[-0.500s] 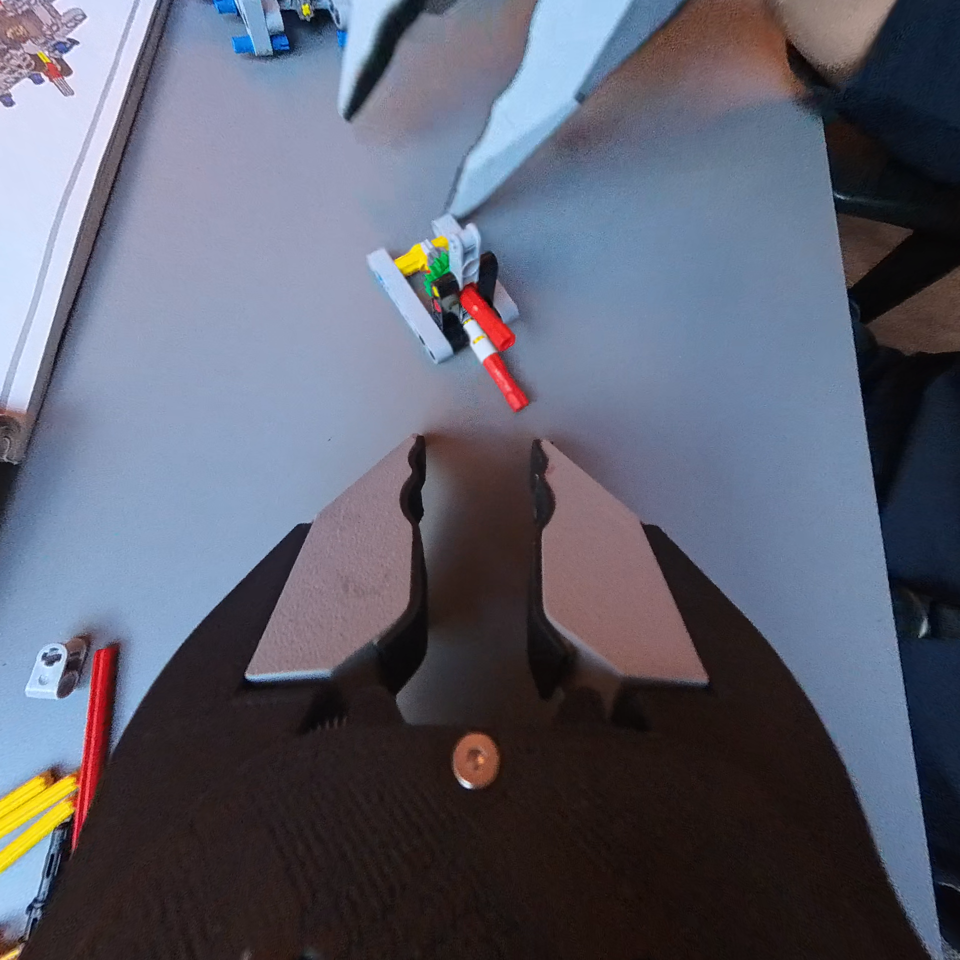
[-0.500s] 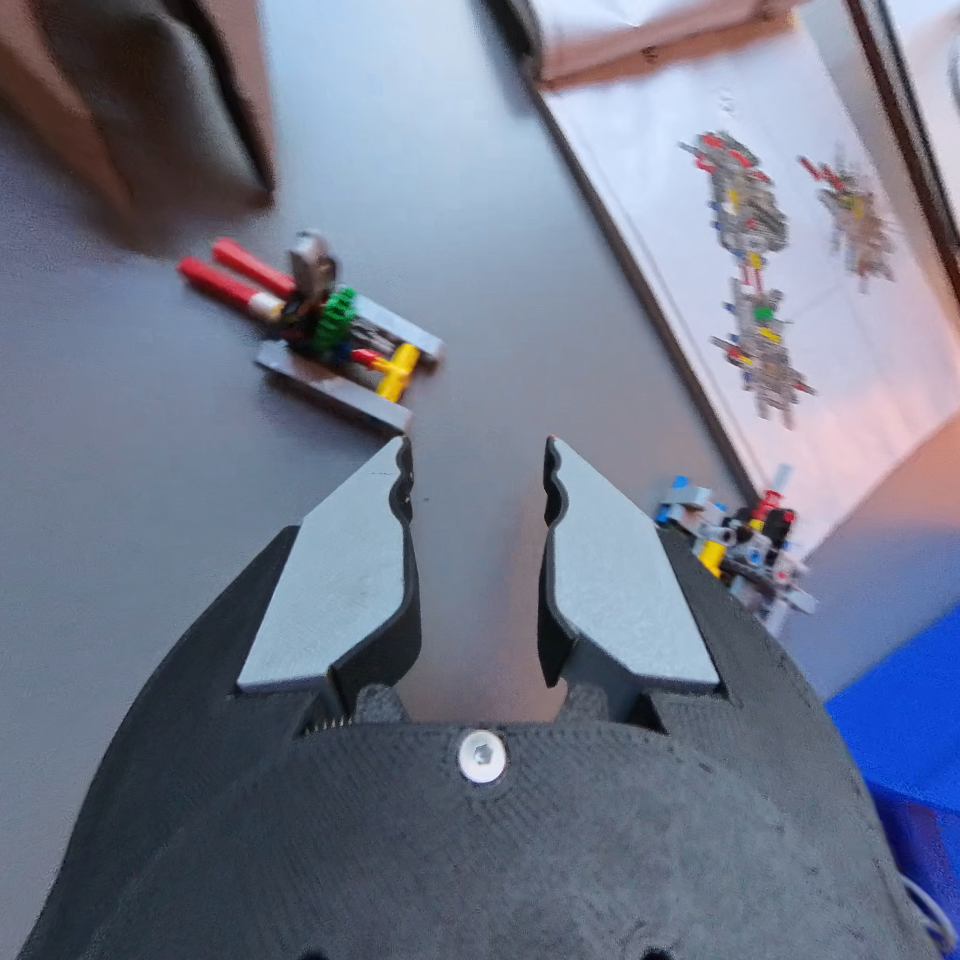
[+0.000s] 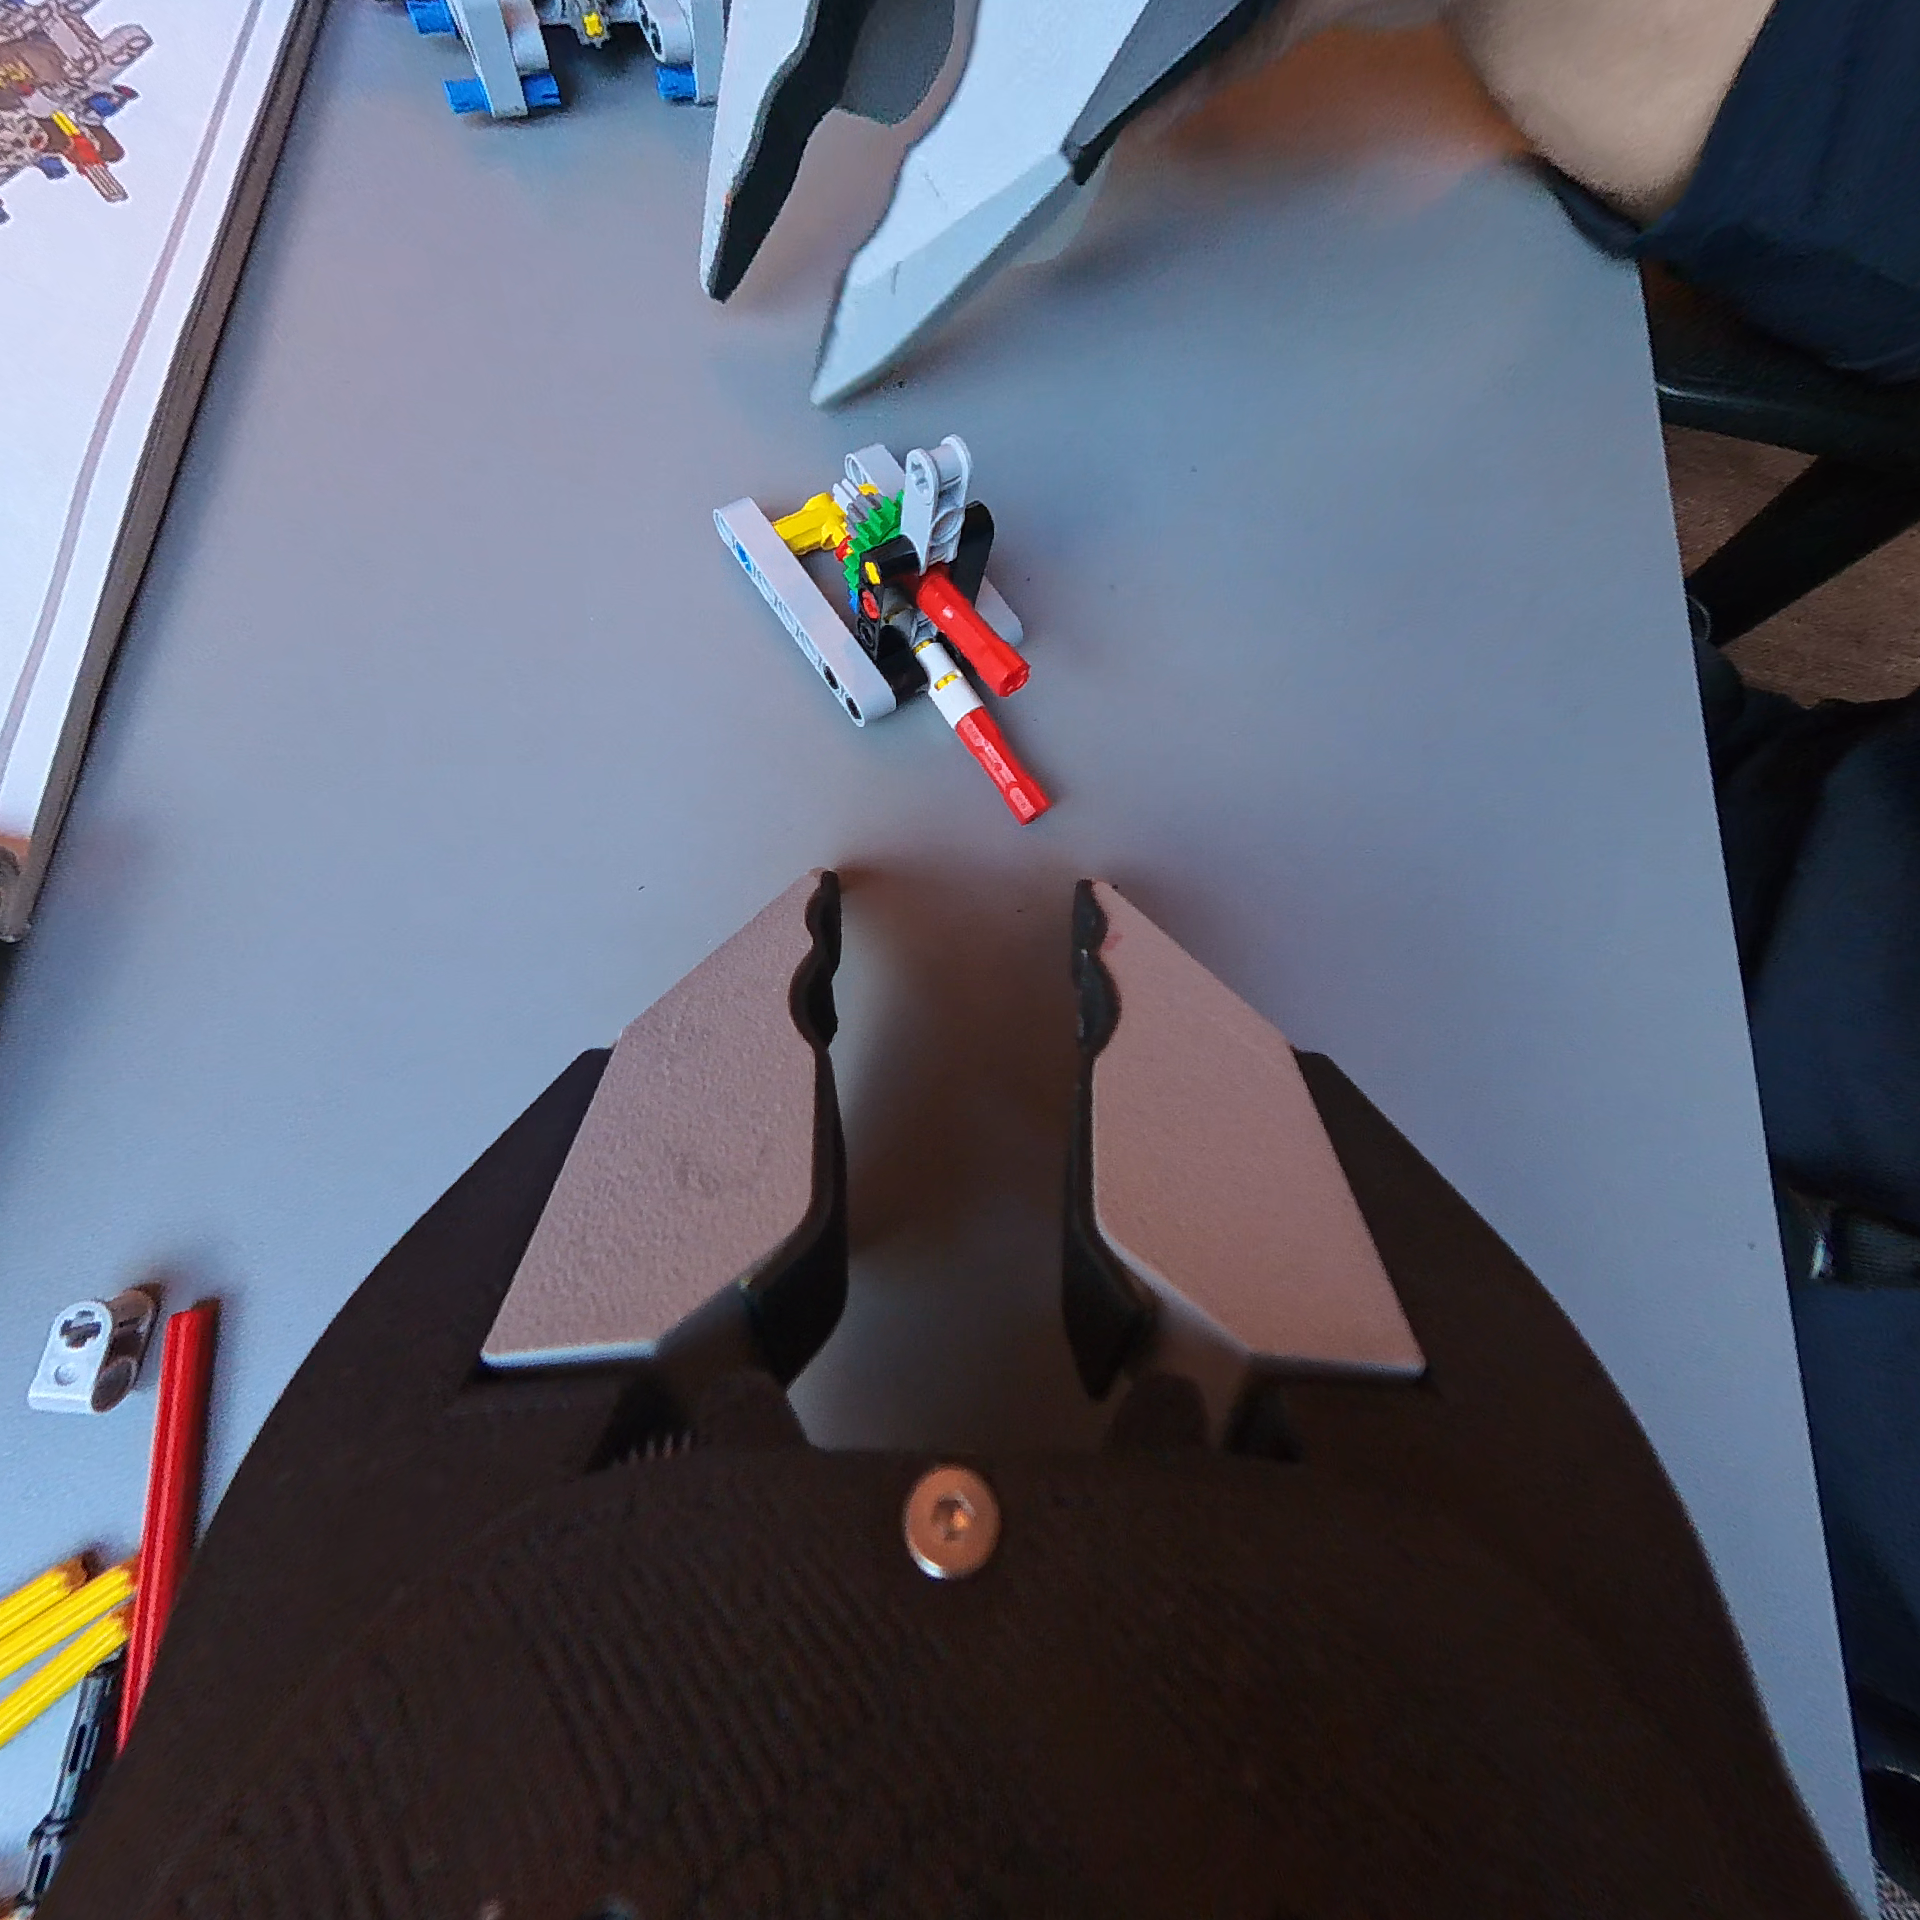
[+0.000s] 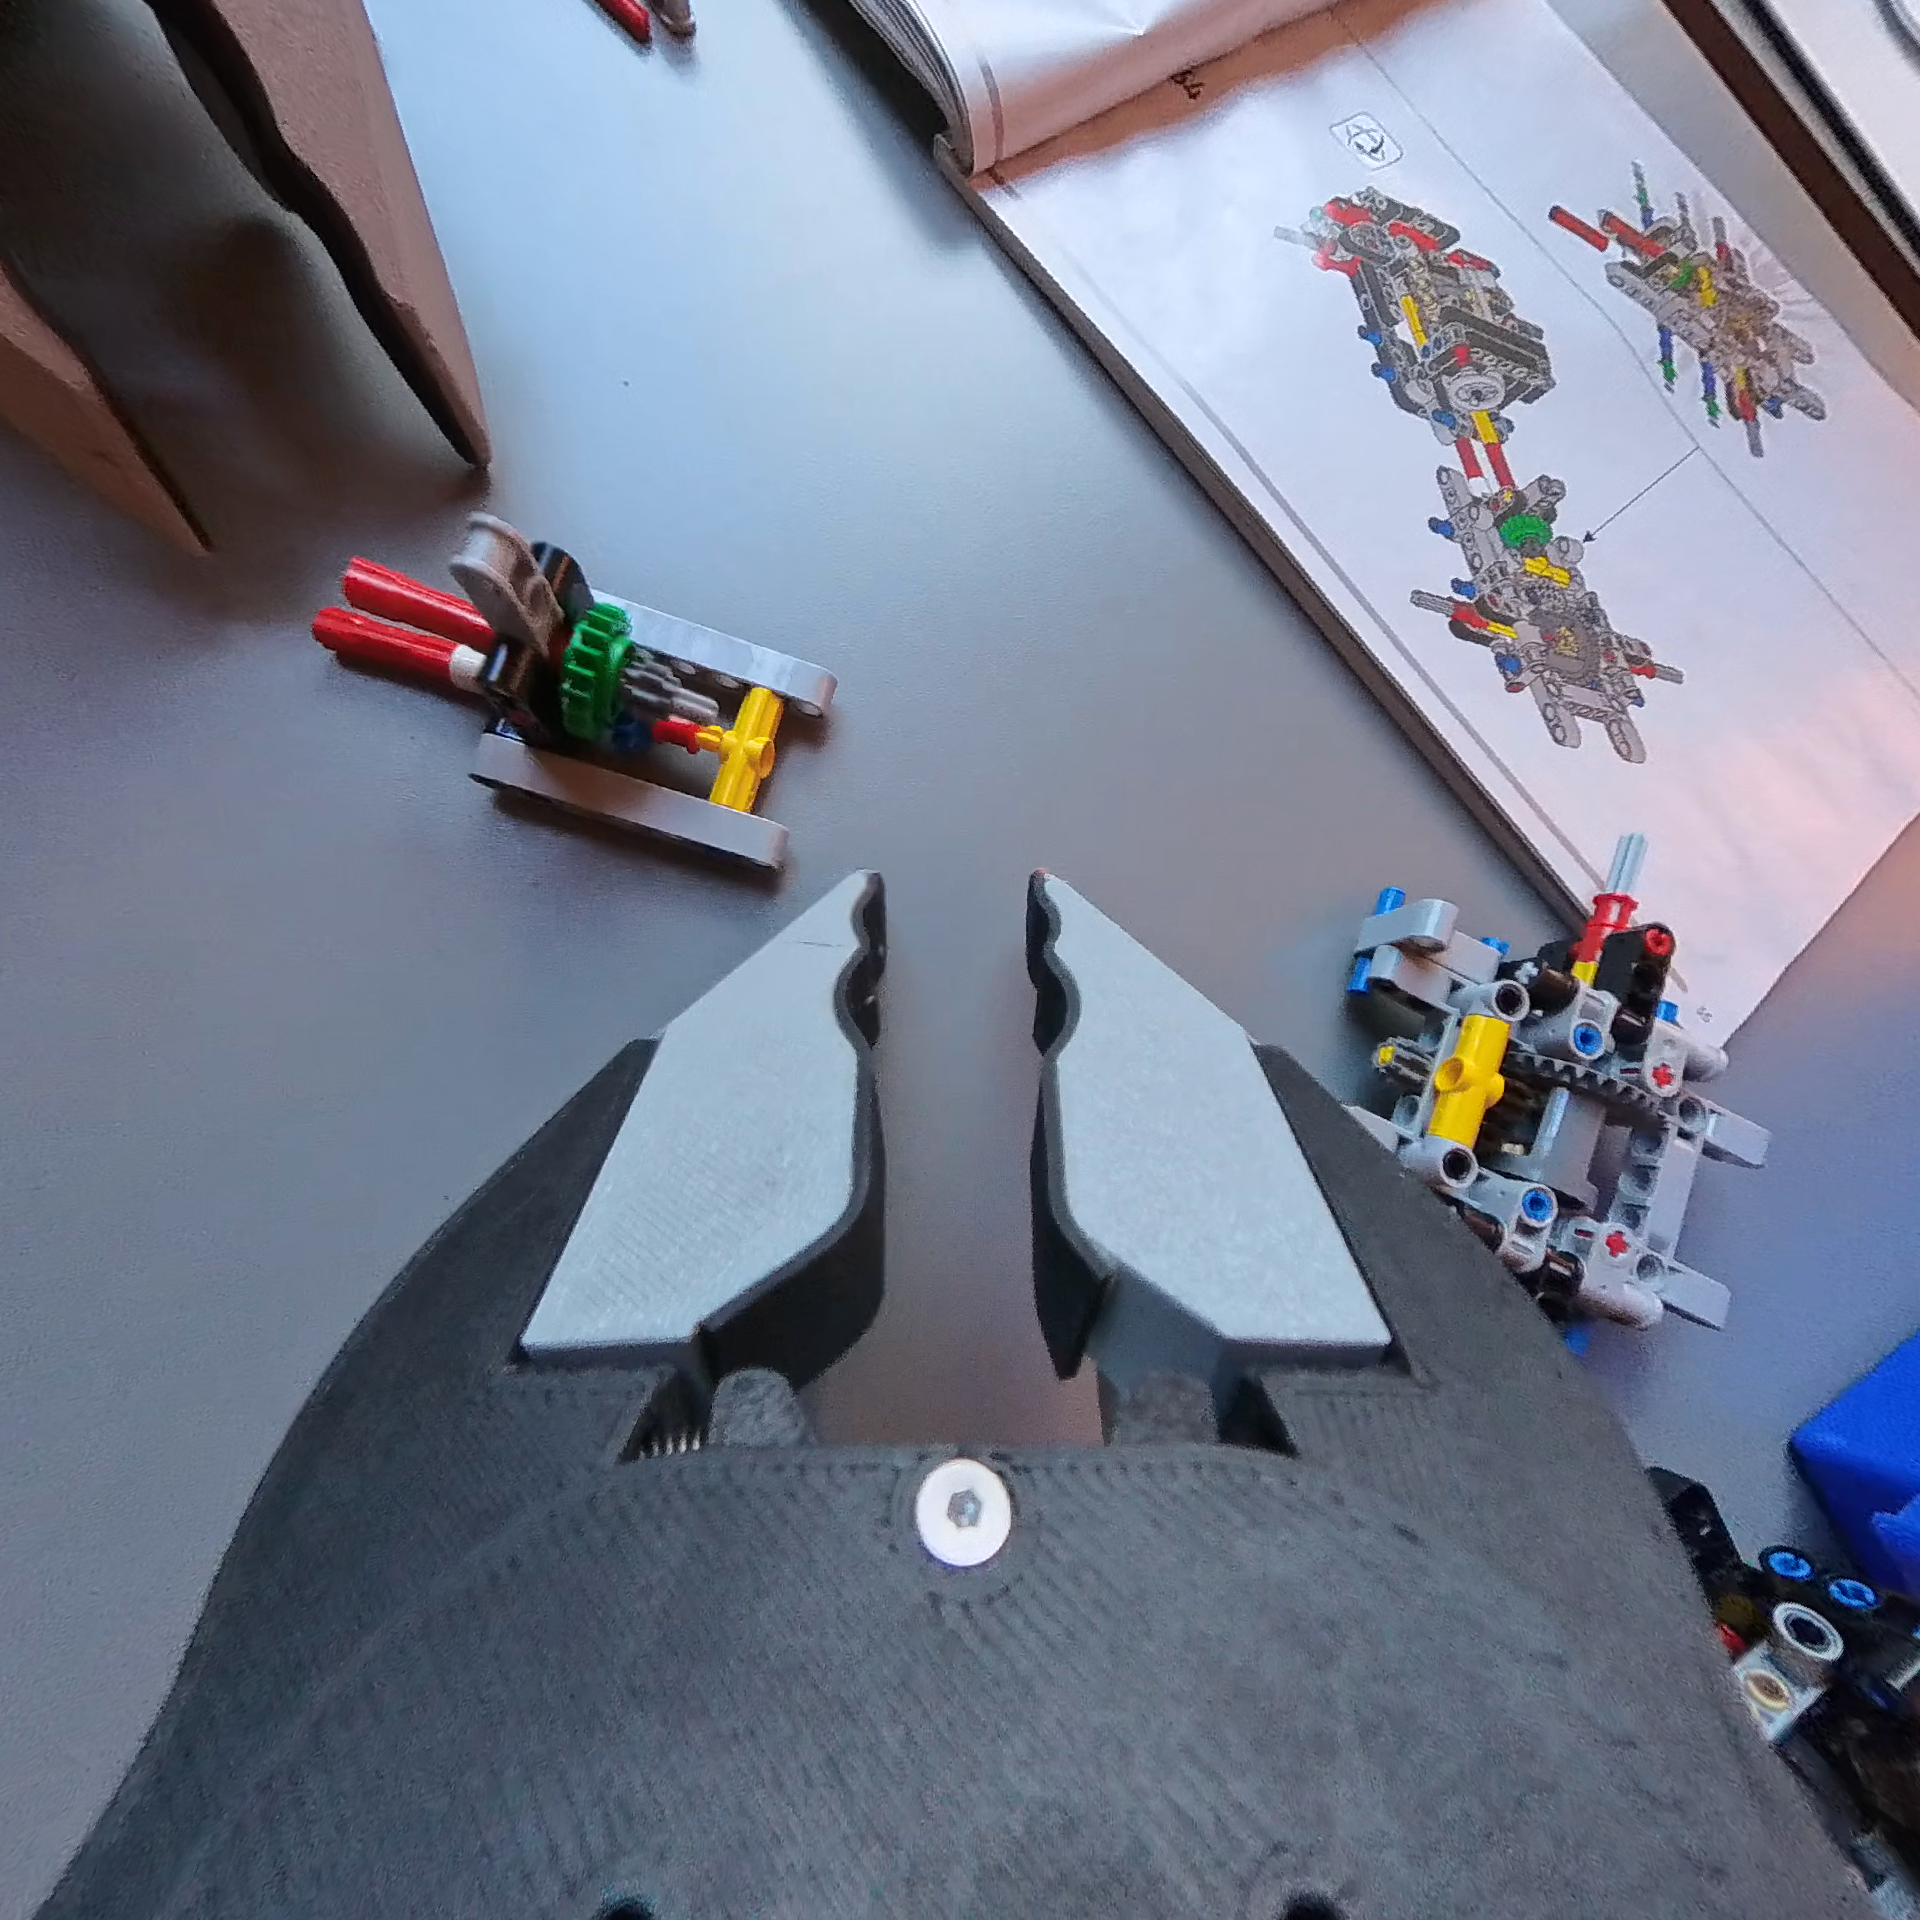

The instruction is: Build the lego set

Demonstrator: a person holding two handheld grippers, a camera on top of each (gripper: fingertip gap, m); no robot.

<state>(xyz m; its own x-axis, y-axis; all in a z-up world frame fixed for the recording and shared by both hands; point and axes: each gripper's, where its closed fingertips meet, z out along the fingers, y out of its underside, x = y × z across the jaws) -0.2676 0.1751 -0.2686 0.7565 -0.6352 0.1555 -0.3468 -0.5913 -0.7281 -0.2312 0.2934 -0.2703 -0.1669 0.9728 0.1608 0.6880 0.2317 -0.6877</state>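
Since the earlier frames the right gripper (image 4: 956,883) has narrowed its jaws to a moderate gap, while the left gripper (image 3: 954,885) has spread a little wider; both are empty, with bare grey table (image 3: 416,727) showing between their fingers. Largest in view is that smooth matte table, then the open instruction booklet (image 4: 1558,436) of glossy printed paper along its edge. Next comes a larger brick assembly (image 4: 1538,1122), a knobbly grey frame with yellow and blue pins, lying just beside the right gripper. Between the two grippers, touching neither, sits the small brick assembly (image 3: 873,592): two flat grey beams joined by a yellow cross connector, a toothed green gear, and two round red rods sticking out towards the left gripper. Smallest are the loose red and yellow rods (image 3: 166,1455) and a small grey connector (image 3: 88,1345) near the left gripper. Hard, slick plastic could slide on the smooth top if a fingertip nudges it, and the projecting rods look easy to lever out of their press fit.
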